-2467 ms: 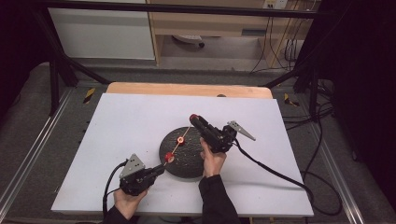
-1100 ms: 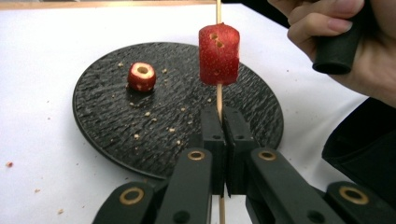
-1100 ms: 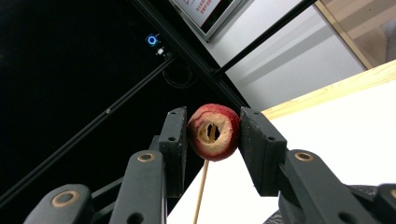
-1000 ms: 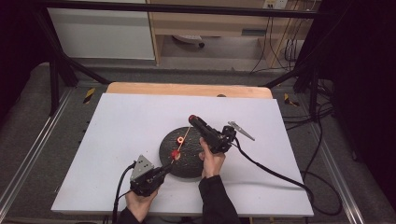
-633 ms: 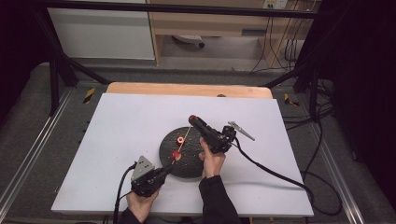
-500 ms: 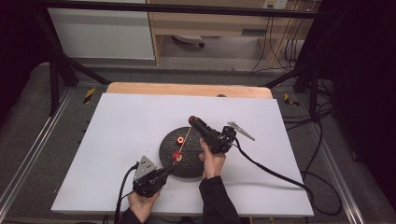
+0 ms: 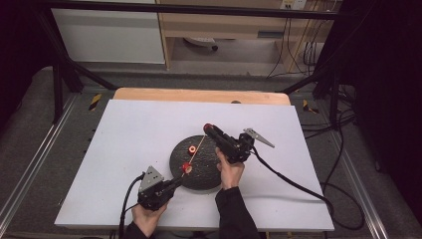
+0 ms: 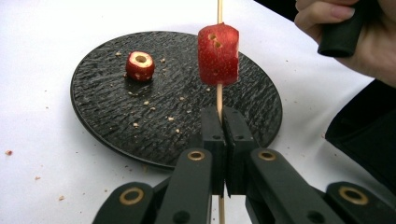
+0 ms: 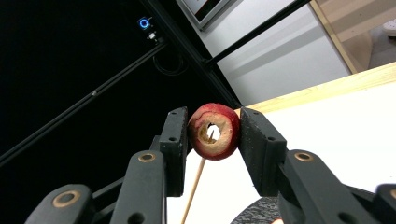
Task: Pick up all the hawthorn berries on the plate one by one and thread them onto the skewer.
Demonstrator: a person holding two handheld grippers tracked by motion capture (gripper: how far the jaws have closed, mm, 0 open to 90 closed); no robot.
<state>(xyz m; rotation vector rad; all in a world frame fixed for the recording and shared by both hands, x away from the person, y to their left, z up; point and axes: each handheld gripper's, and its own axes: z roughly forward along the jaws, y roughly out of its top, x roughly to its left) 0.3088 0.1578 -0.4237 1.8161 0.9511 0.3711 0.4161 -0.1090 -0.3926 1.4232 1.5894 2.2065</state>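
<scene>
A thin wooden skewer [image 7: 197,148] slants up over the black round plate [image 7: 204,174] between my two grippers. My left gripper [image 7: 178,180] is shut on its lower end, and the jaws pinch the stick [image 8: 219,100] in the left gripper view. A red fruit chunk [image 8: 218,54] is threaded on it just above those jaws. My right gripper [image 7: 209,128] is shut on a red cored fruit ring [image 9: 227,127] at the skewer's upper end. The skewer tip shows inside the ring's hole. Another cored red piece [image 8: 140,65] lies on the plate.
The plate [image 8: 116,107] carries scattered crumbs and sits on a white board [image 7: 134,134] over a wooden table. The person's right hand [image 8: 348,32] grips the other tool close by. Cables [image 7: 293,181] trail off to the right. A metal frame rings the table.
Since the oldest frame my left gripper has shifted slightly right toward the plate, carrying the skewer's lower end. Over the last second nothing has visibly moved.
</scene>
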